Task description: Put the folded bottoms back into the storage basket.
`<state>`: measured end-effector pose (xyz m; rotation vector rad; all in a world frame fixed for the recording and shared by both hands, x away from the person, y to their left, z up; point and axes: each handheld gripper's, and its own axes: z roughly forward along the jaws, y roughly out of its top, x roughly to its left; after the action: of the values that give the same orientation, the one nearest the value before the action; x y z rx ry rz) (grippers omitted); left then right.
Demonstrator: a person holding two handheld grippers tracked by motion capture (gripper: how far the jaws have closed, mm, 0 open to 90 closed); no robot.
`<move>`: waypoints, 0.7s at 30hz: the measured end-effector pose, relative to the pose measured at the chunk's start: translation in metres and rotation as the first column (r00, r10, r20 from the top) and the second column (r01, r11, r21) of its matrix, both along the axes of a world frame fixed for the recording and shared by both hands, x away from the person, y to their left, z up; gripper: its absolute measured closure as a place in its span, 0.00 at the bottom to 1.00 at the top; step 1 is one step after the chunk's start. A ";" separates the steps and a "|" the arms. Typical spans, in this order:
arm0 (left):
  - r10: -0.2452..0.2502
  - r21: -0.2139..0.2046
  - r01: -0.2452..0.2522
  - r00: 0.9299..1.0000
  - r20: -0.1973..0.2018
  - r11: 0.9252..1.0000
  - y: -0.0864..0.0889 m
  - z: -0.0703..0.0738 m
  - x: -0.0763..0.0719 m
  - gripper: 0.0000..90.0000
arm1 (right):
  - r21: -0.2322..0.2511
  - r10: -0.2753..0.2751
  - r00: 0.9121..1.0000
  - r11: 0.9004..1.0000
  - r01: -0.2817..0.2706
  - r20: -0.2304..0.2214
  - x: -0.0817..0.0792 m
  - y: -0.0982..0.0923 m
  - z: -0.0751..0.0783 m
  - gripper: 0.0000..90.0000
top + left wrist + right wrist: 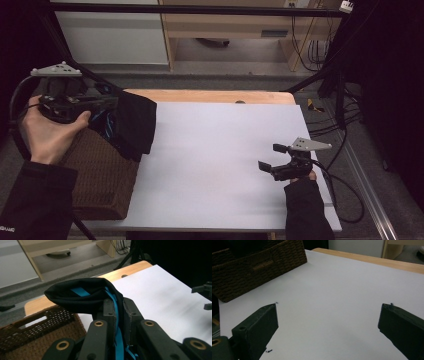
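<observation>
a: what's the surface like, and the room?

b: my counter (pixel 220 150) has a pale, matte white top with a strip of light wood showing along its far edge. past it there's grey floor, a white cabinet (pixel 112 35) and a light wooden desk (pixel 225 25), with black cables (pixel 310 50) hanging at the right. the sides of the room are dark.

a: where's the cloth relative to your tongs?

b: the black folded fabric garment with bright blue trim (pixel 131 122) is pinched in my left tongs (pixel 107 102), lifted over the left edge of the counter. in the left gripper view the garment (pixel 82 293) bulges out beyond the jaw tips, and the blue trim runs down between the two pads, which are clamped tight on it. it hangs above the near rim of the basket and partly over the white top.

a: and your right tongs?

b: my right tongs (pixel 270 157) sit low over the right part of the counter, jaws spread wide with nothing between them, well apart from the garment.

a: anything else around, anything in the way?

b: the dark brown woven wicker basket (pixel 102 175) stands at the counter's left edge, just under the garment. in the right gripper view the basket (pixel 254 267) has a slot handle in its side. the white stretch between my two tongs is bare.
</observation>
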<state>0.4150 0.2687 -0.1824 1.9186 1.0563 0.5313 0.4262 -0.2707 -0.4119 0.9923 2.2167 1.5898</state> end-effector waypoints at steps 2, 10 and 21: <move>0.017 -0.004 -0.017 1.000 0.000 1.000 0.008 0.001 0.000 0.91 | 0.000 -0.001 1.000 1.000 0.001 -0.001 0.000 0.000 0.000 0.03; 0.077 -0.003 -0.077 0.997 -0.016 0.997 0.034 -0.005 0.004 0.91 | -0.001 -0.003 1.000 1.000 0.003 -0.003 0.000 0.000 0.000 0.03; 0.122 0.019 -0.121 0.992 -0.033 0.992 0.058 -0.016 0.006 0.91 | -0.002 -0.003 1.000 1.000 0.003 -0.003 0.000 0.001 0.000 0.03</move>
<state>0.4210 0.3267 -0.1988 1.8927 1.2000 0.5786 0.4262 -0.2701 -0.4123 0.9981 2.2170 1.5860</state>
